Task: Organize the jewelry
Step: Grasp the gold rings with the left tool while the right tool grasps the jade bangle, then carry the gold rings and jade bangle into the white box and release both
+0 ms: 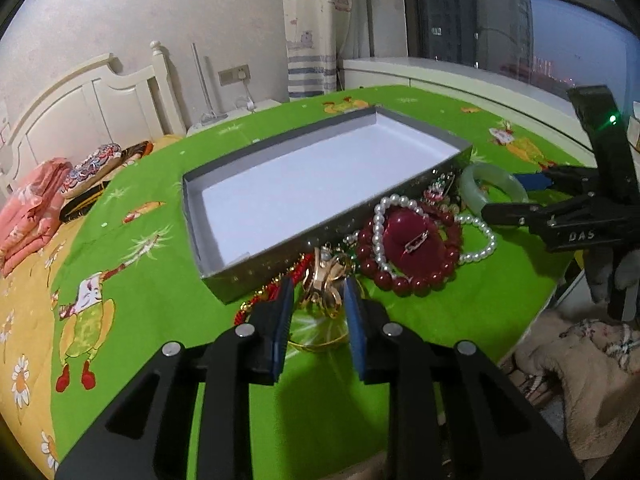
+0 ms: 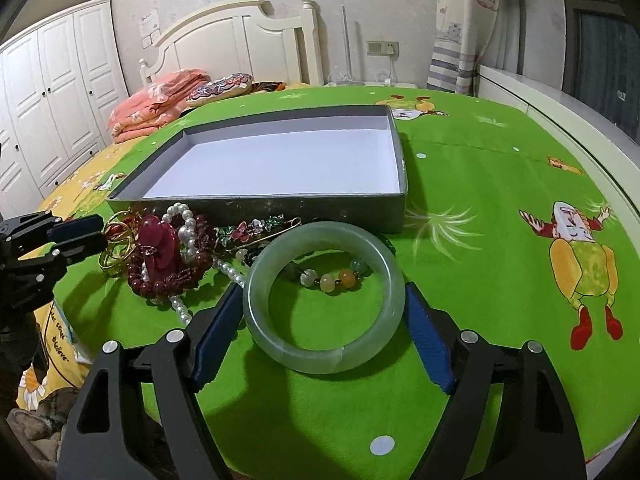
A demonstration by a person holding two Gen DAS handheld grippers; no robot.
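Jewelry lies heaped on the green cloth (image 2: 480,184) of the counter, pressed against the near wall of a shallow grey box (image 2: 256,204) whose white floor is bare, so nothing looks sorted yet; the picking-up step seems to be in hand for both tools at once.

Largest of the pile is a pale green bangle (image 2: 324,354), low in the middle of the right wrist view. The right gripper (image 2: 324,320) straddles it with jaws spread wide, one blue pad at each side of the ring; whether they already press on it I cannot tell.

Next come a dark red bead bracelet (image 1: 408,280) and a string of pearls (image 1: 476,252), untouched.

Smallest, the gold rings (image 1: 324,292) sit low in the middle of the left wrist view, between the narrowed jaws of the left gripper (image 1: 318,300), which appear to pinch them.

My guess: each piece must next be lifted clear over the box wall and set down inside.
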